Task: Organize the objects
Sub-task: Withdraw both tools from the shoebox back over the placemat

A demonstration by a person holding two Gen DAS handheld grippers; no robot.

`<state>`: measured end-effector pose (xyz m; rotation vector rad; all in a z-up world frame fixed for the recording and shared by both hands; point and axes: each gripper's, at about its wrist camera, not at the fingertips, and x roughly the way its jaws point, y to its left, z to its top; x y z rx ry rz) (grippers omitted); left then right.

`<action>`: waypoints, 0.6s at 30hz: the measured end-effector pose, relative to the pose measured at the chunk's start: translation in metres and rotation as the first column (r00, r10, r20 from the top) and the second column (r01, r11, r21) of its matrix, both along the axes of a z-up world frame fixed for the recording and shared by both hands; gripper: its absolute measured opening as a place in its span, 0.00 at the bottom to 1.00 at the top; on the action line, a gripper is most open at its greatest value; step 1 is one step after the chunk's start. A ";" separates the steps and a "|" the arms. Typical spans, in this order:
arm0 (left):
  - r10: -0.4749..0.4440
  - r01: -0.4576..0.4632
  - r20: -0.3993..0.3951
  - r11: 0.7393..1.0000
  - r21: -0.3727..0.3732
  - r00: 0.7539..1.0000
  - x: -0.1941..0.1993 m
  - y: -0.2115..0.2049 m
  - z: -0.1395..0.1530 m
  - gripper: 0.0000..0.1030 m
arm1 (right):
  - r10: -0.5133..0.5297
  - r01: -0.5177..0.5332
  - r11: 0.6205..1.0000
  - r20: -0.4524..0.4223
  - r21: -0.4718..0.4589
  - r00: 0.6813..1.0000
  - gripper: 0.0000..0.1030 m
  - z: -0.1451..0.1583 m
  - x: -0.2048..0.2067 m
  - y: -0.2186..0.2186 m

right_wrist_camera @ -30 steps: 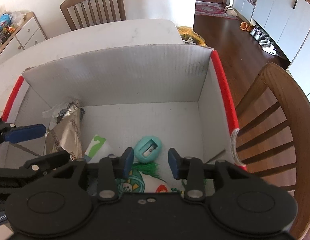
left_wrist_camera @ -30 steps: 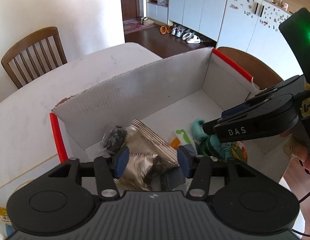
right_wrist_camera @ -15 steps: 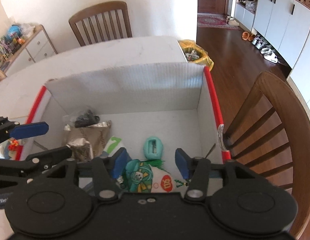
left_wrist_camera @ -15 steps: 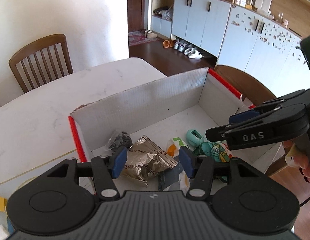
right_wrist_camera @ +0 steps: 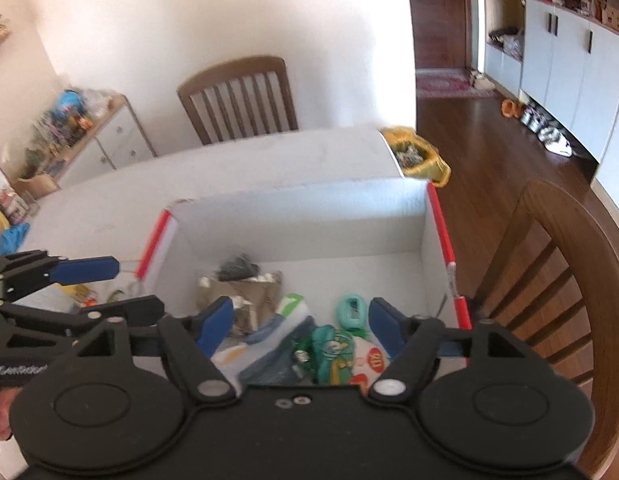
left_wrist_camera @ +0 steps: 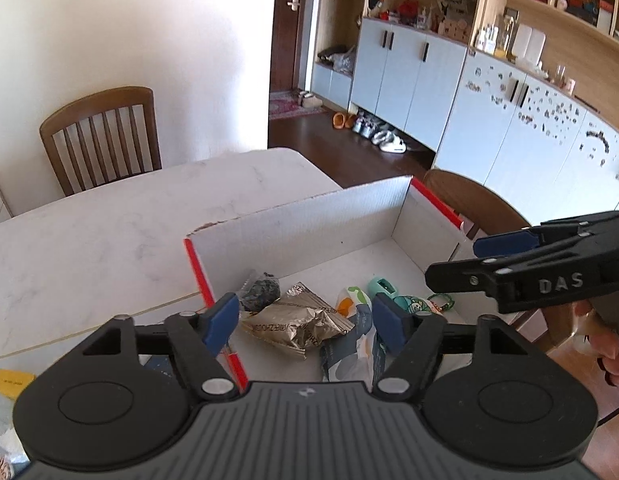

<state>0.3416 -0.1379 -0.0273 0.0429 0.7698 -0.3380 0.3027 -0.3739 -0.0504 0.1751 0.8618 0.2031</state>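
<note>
Left wrist view: left tool hangs above the near edge of a white box with red rims, set on a pale worktop. Jaws opening, nothing between the blue pads; they touch no item. In the box, left to right: a small bag of dark bits, a crumpled foil pack, a white pouch, a mint sharpener, a green cartoon packet. Right tool enters from the right, over the box's right side, a hand behind it. Wooden chair at the far side of the worktop.

Right wrist view: right tool above the near part of the box. Jaws opening, empty; packets lie below and apart from the pads. Foil pack and dark bits at left, pouch in the middle, sharpener and cartoon packet at right; picture slightly blurred. Left tool at left, just outside the box wall. Second chair beside the box on the right.
</note>
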 end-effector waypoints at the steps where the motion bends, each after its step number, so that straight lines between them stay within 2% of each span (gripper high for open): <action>1: 0.002 -0.001 0.007 1.000 -0.007 1.000 -0.004 0.004 0.003 0.77 | 0.004 -0.004 1.000 0.016 0.003 1.000 0.77 0.004 -0.005 0.002; 6: 0.015 -0.015 0.042 1.000 -0.016 0.999 -0.021 0.022 0.013 0.82 | 0.022 -0.022 1.000 0.095 0.001 0.995 0.88 0.023 -0.027 0.017; 11: 0.025 -0.024 0.076 1.000 -0.018 0.997 -0.040 0.045 0.021 0.86 | 0.042 -0.032 0.998 0.189 -0.053 0.981 0.98 0.037 -0.045 0.036; 18: 0.047 -0.043 0.092 0.998 -0.047 0.995 -0.062 0.081 0.028 0.96 | 0.059 -0.037 0.995 0.246 -0.092 0.968 0.99 0.048 -0.064 0.065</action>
